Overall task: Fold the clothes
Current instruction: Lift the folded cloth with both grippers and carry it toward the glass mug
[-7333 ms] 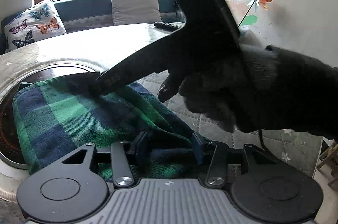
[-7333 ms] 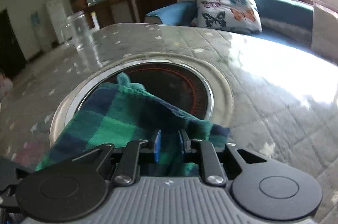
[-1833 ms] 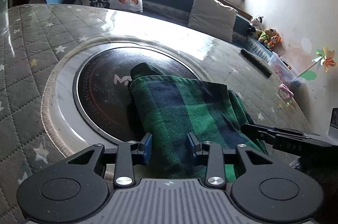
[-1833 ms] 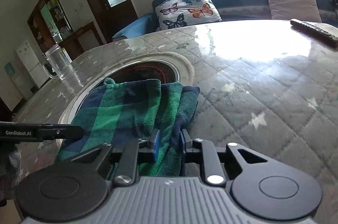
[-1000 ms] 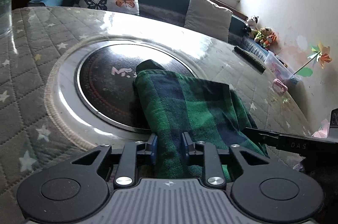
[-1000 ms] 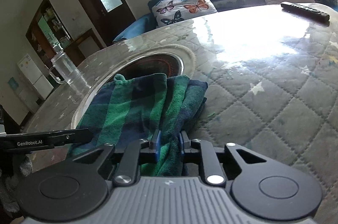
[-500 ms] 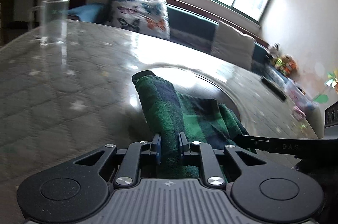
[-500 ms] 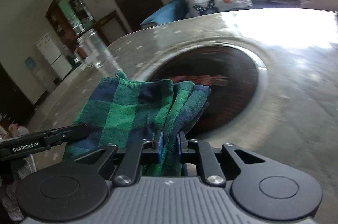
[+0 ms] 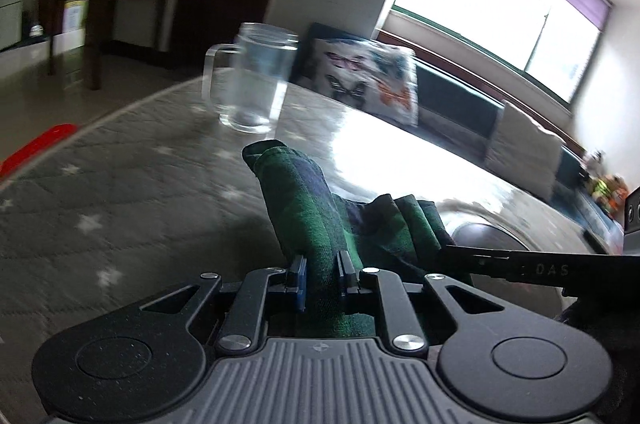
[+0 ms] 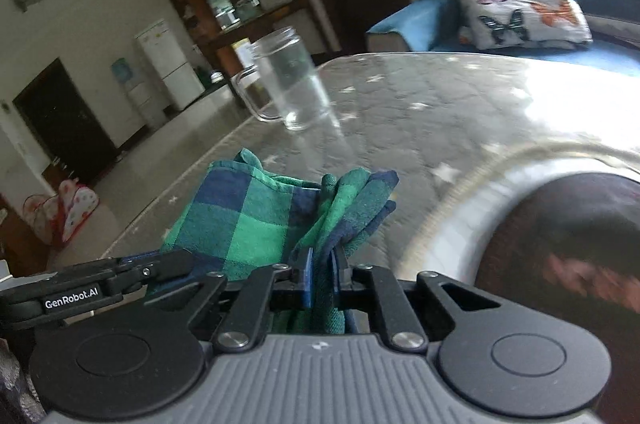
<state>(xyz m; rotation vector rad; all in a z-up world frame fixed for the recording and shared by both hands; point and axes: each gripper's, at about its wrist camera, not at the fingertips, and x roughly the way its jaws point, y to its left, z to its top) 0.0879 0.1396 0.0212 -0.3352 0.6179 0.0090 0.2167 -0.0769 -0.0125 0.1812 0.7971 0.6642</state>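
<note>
Green-and-navy plaid cloth (image 10: pixel 240 220), folded in bunched layers, hangs gripped.

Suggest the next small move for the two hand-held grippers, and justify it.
Probably lower the folded plaid cloth onto the quilted table, short of the glass mug. The left hand-held gripper and right hand-held gripper each clamp it.

Window (image 9: pixel 492 8) glare, motion blur (fisheye-warped edges).

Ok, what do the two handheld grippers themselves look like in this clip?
Both are matte black: ribbed grey housing, round pivot discs, silver screws, blue-padded fingers. The left gripper carries white "GenRobot.AI" lettering, the right gripper "DAS".
</note>
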